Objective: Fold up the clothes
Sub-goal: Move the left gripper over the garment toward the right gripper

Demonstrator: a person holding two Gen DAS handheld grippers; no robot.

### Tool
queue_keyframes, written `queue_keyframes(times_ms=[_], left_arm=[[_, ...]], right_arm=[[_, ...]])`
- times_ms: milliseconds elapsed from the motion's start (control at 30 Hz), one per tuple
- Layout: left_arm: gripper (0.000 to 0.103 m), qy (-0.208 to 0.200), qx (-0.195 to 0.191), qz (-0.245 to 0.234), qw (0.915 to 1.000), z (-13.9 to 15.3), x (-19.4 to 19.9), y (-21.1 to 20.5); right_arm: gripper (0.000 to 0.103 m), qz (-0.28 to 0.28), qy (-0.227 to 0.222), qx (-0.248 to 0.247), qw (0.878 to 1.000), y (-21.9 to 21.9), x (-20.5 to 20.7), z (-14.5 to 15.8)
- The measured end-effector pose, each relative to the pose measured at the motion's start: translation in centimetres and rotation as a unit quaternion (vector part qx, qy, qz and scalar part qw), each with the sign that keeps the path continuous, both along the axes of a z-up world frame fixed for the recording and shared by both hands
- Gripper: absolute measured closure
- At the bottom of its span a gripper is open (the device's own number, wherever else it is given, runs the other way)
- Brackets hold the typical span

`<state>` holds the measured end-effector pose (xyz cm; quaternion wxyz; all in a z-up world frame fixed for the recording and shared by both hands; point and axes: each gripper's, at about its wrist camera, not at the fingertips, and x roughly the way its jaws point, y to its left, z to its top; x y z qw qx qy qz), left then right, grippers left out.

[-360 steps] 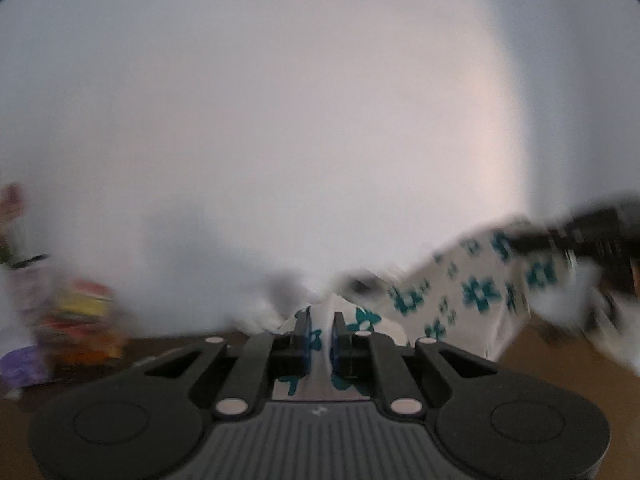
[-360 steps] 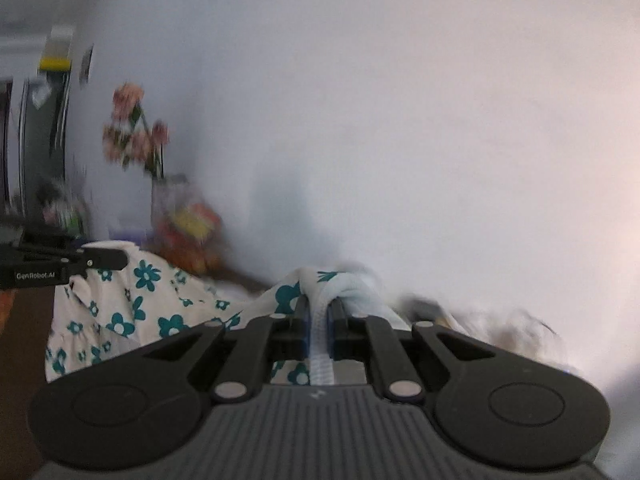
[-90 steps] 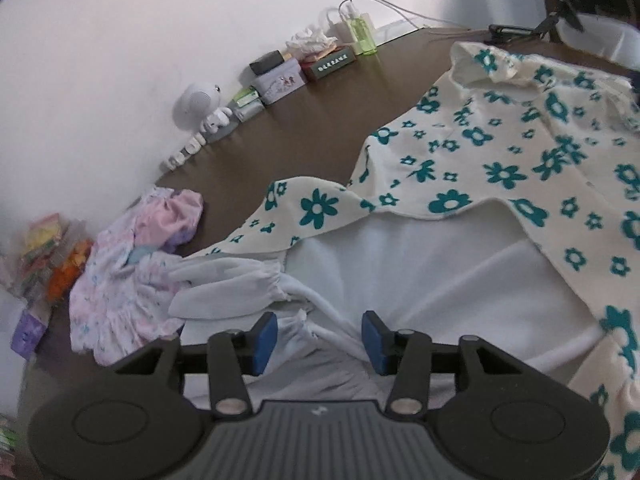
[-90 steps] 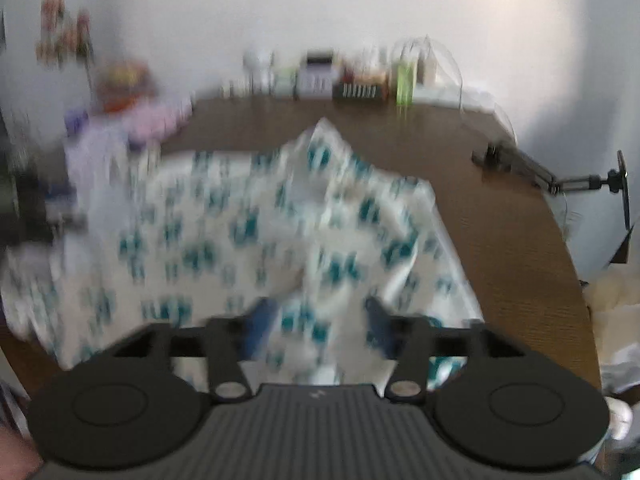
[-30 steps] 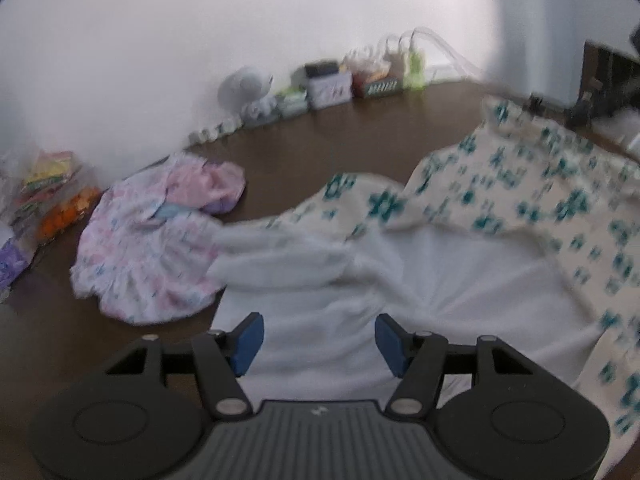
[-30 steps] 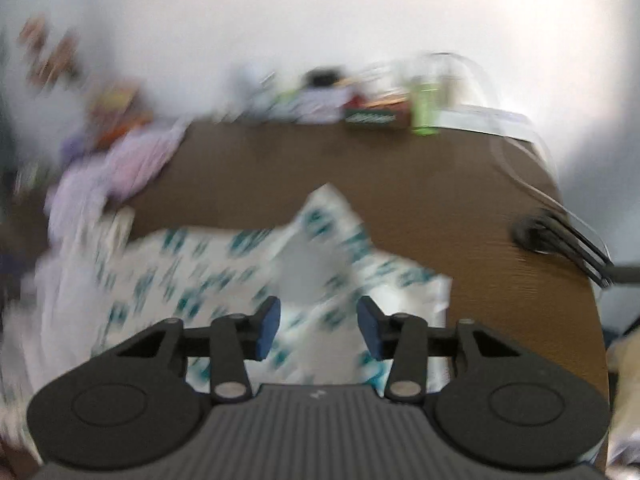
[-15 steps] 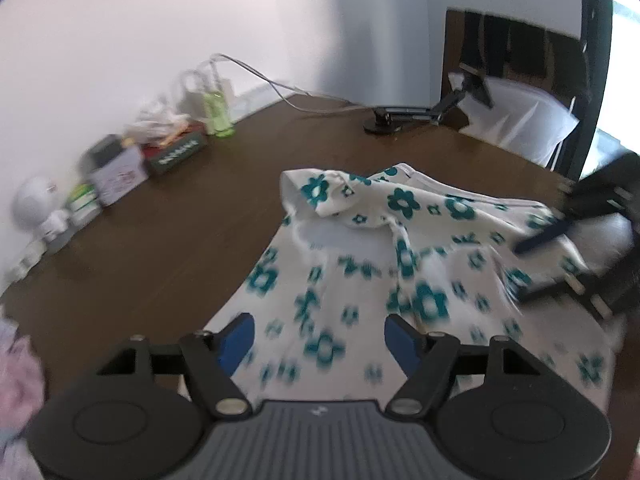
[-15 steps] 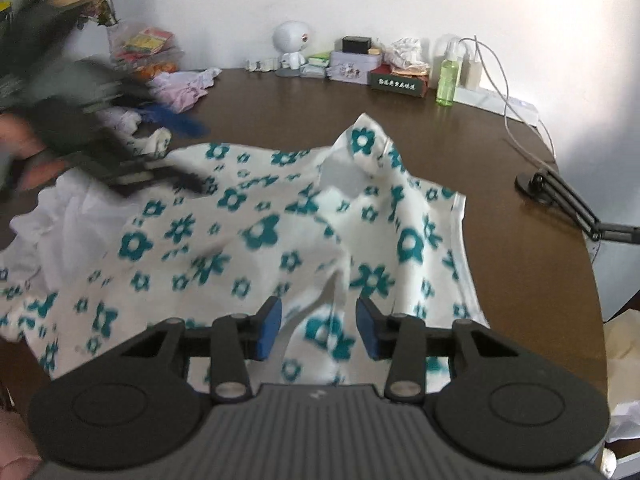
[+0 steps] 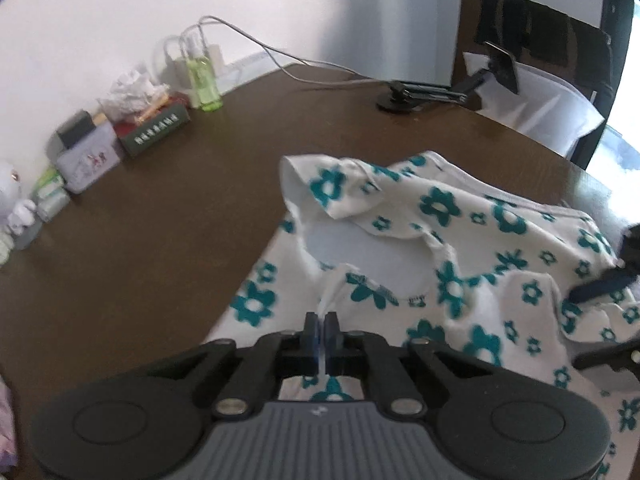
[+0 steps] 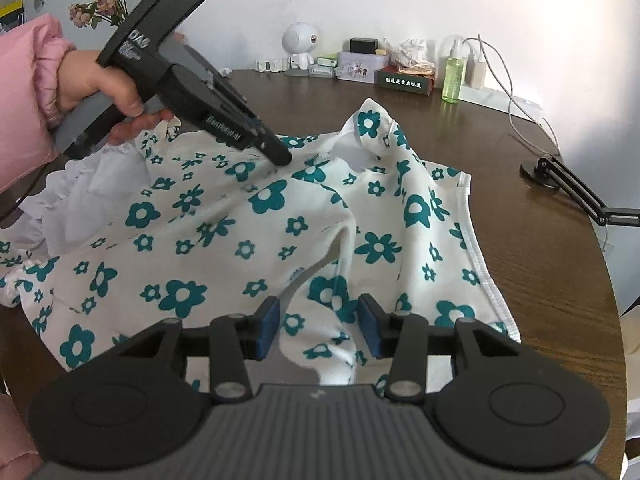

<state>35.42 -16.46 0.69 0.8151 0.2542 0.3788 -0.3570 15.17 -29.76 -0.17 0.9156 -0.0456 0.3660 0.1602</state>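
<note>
Pinching a thin edge of the flowered shirt [image 10: 248, 240], the left tongs [image 9: 321, 330] are closed on the cloth near the neck opening; the right wrist view shows the same tool with its tip pressed down into the fabric by a hand [image 10: 100, 92] in a pink sleeve [image 10: 28, 100]. The right tongs [image 10: 318, 326] stand wide apart, hovering low over a raised ridge of the shirt near its lower part, with nothing between them.

The shirt lies spread but rumpled across the brown bench [image 10: 540, 248], one sleeve or collar flap [image 10: 370, 124] sticking up toward the far side and its white-stitched hem [image 10: 476, 240] running along the right. A white garment [image 10: 80, 184] lies partly under it at the left. Boxes [image 10: 404, 78], a green bottle [image 10: 452, 76] and a small white figure [image 10: 300, 44] sit along the wall, well clear.

By the look of it, the step in hand is getting a two-point hold on the shirt, either to smooth it flat or to carry one part over another; the pictures do not settle which. The next move calls for the right tongs to close on a definite edge rather than the loose ridge, taking one layer only and leaving the white garment beneath alone.
</note>
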Motion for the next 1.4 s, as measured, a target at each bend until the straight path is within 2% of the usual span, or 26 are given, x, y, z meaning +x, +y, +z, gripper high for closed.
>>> queue_keyframes(times_ms=[133,233,300,333,400,433,467,567,633,667,700,733,767,833,933,967,1000,1033,1067,1133,1200,1267,1300,1400], left_arm=[[0.102,-0.037,-0.003,0.018,0.9992,1.4,1.4,0.1],[0.101,-0.048,0.015,0.032,0.9982,1.0,2.5,-0.3],[0.091,-0.033,0.026,0.036,0.9985,0.4,2.9,-0.5],[0.087,-0.026,0.014,0.033,0.999,0.4,2.8,-0.3],[0.073,-0.015,-0.021,0.023,0.9994,0.9,2.4,0.0],[0.06,-0.01,-0.043,0.017,0.9989,1.3,2.1,0.2],[0.053,-0.008,-0.063,0.01,0.9979,1.7,1.7,0.3],[0.053,0.004,-0.092,-0.038,0.995,2.6,0.0,-0.7],[0.053,0.005,-0.075,-0.076,0.9943,2.4,-1.6,-1.9],[0.053,0.003,-0.063,-0.096,0.9934,2.2,-2.6,-2.5],[0.053,0.005,-0.049,-0.111,0.9926,1.6,-3.4,-2.9],[0.054,0.007,-0.035,-0.125,0.9915,1.1,-4.2,-3.3],[0.058,0.013,-0.016,-0.133,0.991,0.3,-4.8,-3.6],[0.064,0.023,0.022,-0.145,0.9888,-1.4,-6.0,-3.7],[0.065,0.04,0.002,-0.141,0.9892,-1.4,-6.8,-2.3],[0.064,0.04,-0.01,-0.142,0.989,-1.0,-7.3,-1.5],[0.063,0.04,-0.021,-0.143,0.9887,-0.5,-7.8,-0.6],[0.058,0.04,-0.033,-0.144,0.9883,-0.1,-8.2,0.3],[0.054,0.04,-0.046,-0.142,0.988,0.4,-8.9,1.7],[0.051,0.037,-0.066,-0.135,0.9879,1.4,-10.2,4.5],[0.05,0.043,-0.07,-0.118,0.9897,1.8,-11.2,7.0],[0.05,0.069,-0.068,-0.103,0.99,1.7,-12.4,9.5],[0.049,0.082,-0.067,-0.095,0.9898,1.6,-13.0,10.8],[0.047,0.106,-0.044,-0.085,0.9897,0.7,-14.9,13.0]], right_arm=[[0.059,-0.007,-0.004,0.008,1.0,-0.1,-0.5,-0.1],[0.059,-0.014,-0.007,0.009,1.0,0.0,-0.8,0.0],[0.059,-0.022,-0.015,0.003,1.0,0.1,-0.9,0.2],[0.06,-0.026,-0.019,0.0,0.999,0.2,-0.9,0.3],[0.06,-0.034,-0.028,-0.006,0.999,0.3,-1.0,0.5],[0.06,-0.038,-0.032,-0.009,0.999,0.3,-1.0,0.6],[0.06,-0.042,-0.036,-0.013,0.998,0.4,-1.0,0.8],[0.06,-0.028,-0.039,-0.049,0.998,1.3,0.0,1.0],[0.062,-0.021,-0.036,-0.081,0.996,2.1,1.2,1.0],[0.068,-0.019,-0.035,-0.095,0.995,2.4,1.8,0.9],[0.082,-0.014,-0.032,-0.108,0.994,2.6,2.3,0.7],[0.091,-0.017,-0.03,-0.118,0.992,2.7,2.7,0.6],[0.096,-0.021,-0.028,-0.128,0.991,2.7,3.0,0.5],[0.096,-0.027,-0.025,-0.135,0.99,2.4,3.4,0.5],[0.095,-0.037,-0.022,-0.129,0.991,1.5,3.3,0.8],[0.086,-0.031,-0.018,-0.114,0.993,1.3,3.0,1.0],[0.067,-0.028,-0.022,-0.097,0.995,0.9,2.4,1.5],[0.057,-0.028,-0.029,-0.082,0.996,0.6,1.7,2.0],[0.051,-0.028,-0.033,-0.068,0.997,0.3,1.1,2.5],[0.051,-0.016,-0.035,-0.026,0.999,-0.3,-0.4,3.5],[0.056,0.009,-0.021,0.022,0.999,-0.4,-1.7,3.9],[0.057,0.039,0.003,0.051,0.998,0.1,-2.4,3.8],[0.057,0.053,0.015,0.053,0.997,0.6,-2.7,3.5],[0.058,0.056,0.038,0.012,0.998,2.0,-2.9,2.3]])
